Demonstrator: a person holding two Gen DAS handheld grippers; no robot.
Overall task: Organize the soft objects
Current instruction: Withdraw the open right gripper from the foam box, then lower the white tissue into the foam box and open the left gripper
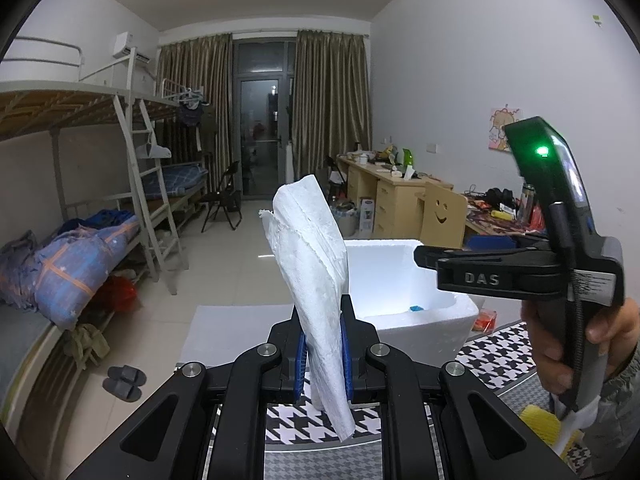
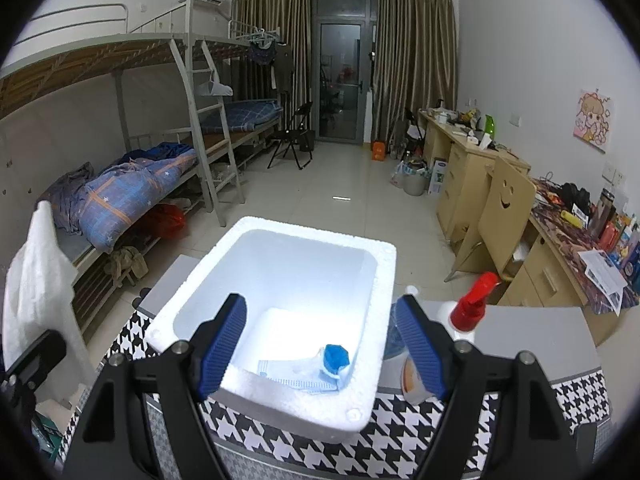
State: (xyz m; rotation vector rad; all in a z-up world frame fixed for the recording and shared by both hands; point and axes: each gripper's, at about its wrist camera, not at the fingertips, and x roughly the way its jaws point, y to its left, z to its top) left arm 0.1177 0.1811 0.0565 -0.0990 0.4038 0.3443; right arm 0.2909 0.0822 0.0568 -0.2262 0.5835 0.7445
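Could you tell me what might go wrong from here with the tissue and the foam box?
The tissue, pinched low in the left gripper, stands tall and floppy; it may snag the foam box rim or tear. The open right gripper hovers over the box and could block the drop. The spray bottle beside the box might get knocked.

Mask (image 2: 298, 374) in foam box (image 2: 280, 406), R corner.
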